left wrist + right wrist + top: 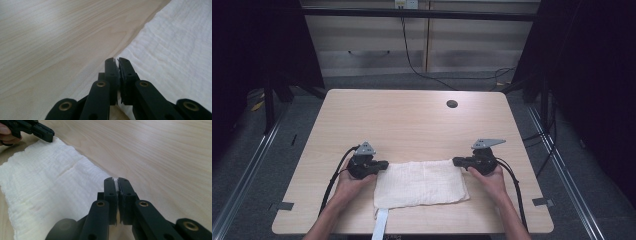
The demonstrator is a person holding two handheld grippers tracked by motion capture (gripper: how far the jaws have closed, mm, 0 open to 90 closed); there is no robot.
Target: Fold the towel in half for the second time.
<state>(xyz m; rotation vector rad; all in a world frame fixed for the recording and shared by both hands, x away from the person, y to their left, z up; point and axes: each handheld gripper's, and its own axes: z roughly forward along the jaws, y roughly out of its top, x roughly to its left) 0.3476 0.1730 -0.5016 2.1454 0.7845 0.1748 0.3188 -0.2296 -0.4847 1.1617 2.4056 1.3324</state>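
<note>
My left gripper [118,60] is pressed together on the far-left corner of the white cloth [419,182], fabric edge pinched btwn the jaws. My right gripper [117,180] is pressed together too, w/ a sliver of white cloth showing btwn its jaws at the far-right corner. Cloth lies flat on the near half of the wooden table [412,120], stretched btwn both grippers, a white strip hanging off its near-left corner over the table edge. A round hole [452,104] sits well apart, toward the far side.
</note>
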